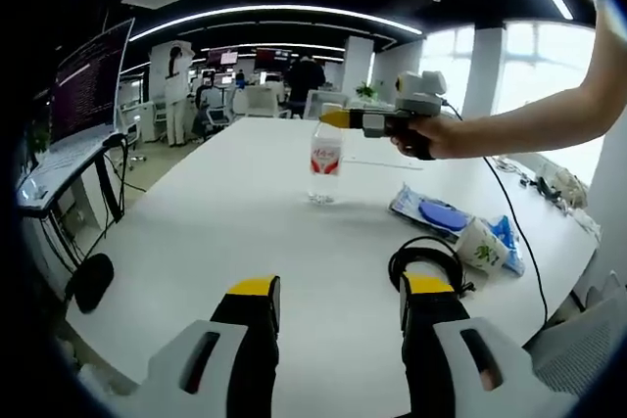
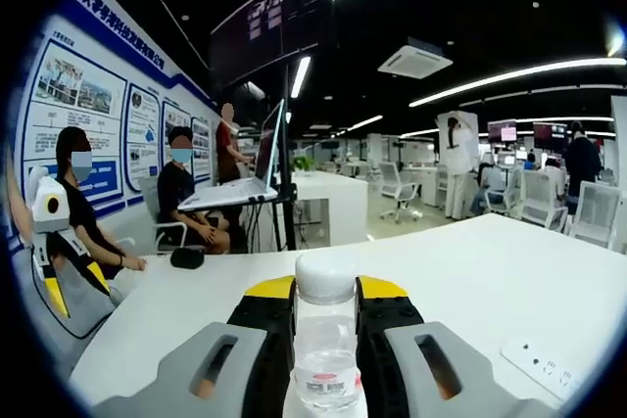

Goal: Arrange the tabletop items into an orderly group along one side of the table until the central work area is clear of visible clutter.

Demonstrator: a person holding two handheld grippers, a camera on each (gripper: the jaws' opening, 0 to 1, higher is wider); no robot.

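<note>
Bottle (image 1: 324, 161): stood upright on the white table (image 1: 245, 232), toward the far middle, well apart from the items at the right edge.
Right gripper (image 2: 325, 325): closed on the bottle neck just under the cap (image 2: 325, 277), one jaw at each side; in the left gripper view it reached in from the right, held by a hand (image 1: 423, 134).
Left gripper (image 1: 331, 302): jaws spread apart, empty, hovering low over the near table.
Cable (image 1: 427, 263): black coil lying just beyond the left gripper's right jaw.
Packets (image 1: 453, 227): blue wrapper and a green-printed pack lying together near the right edge.
White strip (image 2: 547, 364): flat item on the table, right of the bottle in the right gripper view; kind unclear.
Handling, bottle: clear thin plastic; fill level could not be read. Judged light, smooth and somewhat slippery, with walls that dent under pressure. The neck below the cap was the stiffest hold; a top grip may let the body swing.
Handling, cable: limp; best taken across the bundled loops.
Handling, packets: soft, crushable; pinch an edge.
Progress: judged early, items scattered over centre and right.
</note>
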